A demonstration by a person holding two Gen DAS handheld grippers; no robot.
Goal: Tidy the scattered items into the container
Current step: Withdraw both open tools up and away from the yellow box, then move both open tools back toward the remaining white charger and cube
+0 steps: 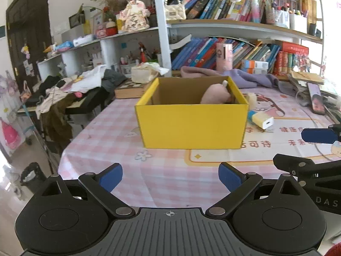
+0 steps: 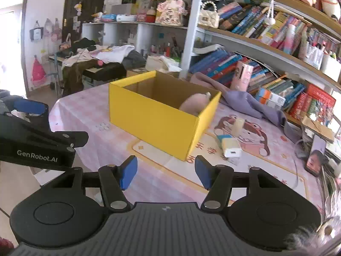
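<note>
Counter point(image 1: 162, 181) under a pink checked cloth, cartoon mat on its right half; cluttered bookshelf along the far edge.

Yellow box point(image 1: 191, 123), open top, sits mid-counter with its right part on the mat. It is the container, and likely set centrally so both tools can reach it. A pink plush point(image 1: 214, 95) already lies inside against the right wall.

Purple cloth point(image 2: 249, 103) is heaped at the far edge, behind the box and right of it. Cannot tell whether it counts as a scattered item.

Left tool point(image 1: 170, 177): blue pads wide apart, nothing between them, touching nothing. It hangs at the near edge facing the box's front wall, probably standing by.

Right tool point(image 2: 163, 173): pads also wide apart, empty, clear of the cloth. It looks toward the box's near right corner, with the loose items to the right of that corner, so the next pick-up seems to fall to this side.

White and yellow charger point(image 2: 231, 149) lies on the mat just beside the box's right wall, a blue piece at its far end.

Small cream cylinder point(image 2: 238, 127) stands upright on the mat beyond the charger, near the same wall.

Judgement: one item stowed, at least two left out.
</note>
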